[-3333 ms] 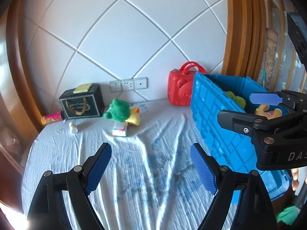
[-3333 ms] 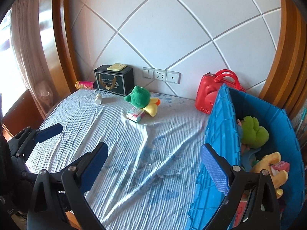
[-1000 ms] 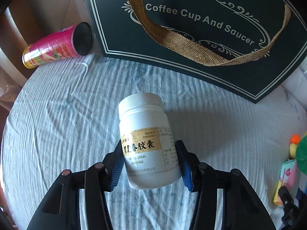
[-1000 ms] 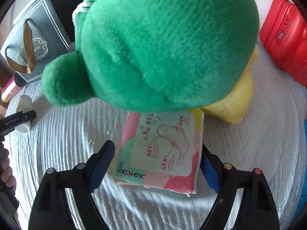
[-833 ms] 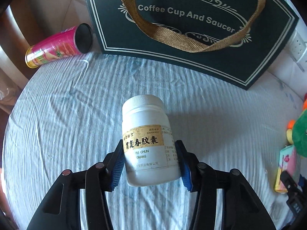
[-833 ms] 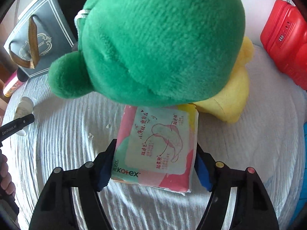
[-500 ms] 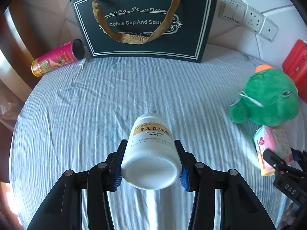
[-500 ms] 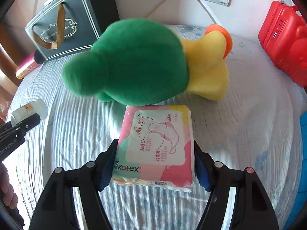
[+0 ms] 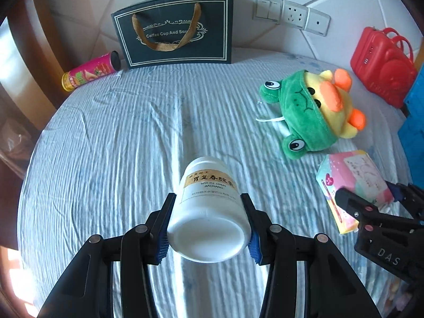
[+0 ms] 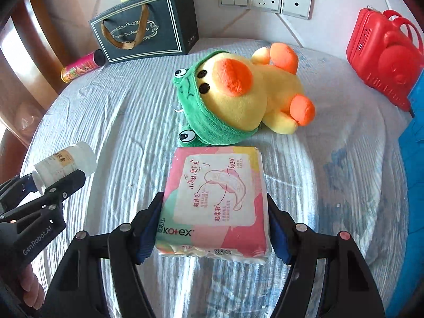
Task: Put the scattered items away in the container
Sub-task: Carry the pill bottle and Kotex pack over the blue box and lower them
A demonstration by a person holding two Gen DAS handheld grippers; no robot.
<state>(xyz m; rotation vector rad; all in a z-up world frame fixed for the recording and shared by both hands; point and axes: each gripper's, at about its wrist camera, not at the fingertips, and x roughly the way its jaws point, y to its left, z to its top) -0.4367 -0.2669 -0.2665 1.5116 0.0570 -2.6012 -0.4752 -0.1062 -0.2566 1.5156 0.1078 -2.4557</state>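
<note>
White pill bottle [image 9: 209, 212] sits clamped between the blue pads of our left tongs [image 9: 209, 228], lifted clear of the bed sheet [image 9: 119, 145], base toward the camera, cap pointing away. Kotex pack [image 10: 214, 201] is squeezed flat between the pads of our right tongs [image 10: 214, 228], also held above the sheet, its printed face up. From the left wrist view we see the same pack [image 9: 352, 185] to the right, near the plush duck in a frog hood [image 9: 315, 111], which lies on its side on the sheet. Blue container [image 9: 414, 122] shows only as an edge at far right, beside the red toy case [image 9: 381, 63]. Dark gift bag [image 9: 175, 31] stands against the wall, pink can [image 9: 90, 71] lying just left of it
</note>
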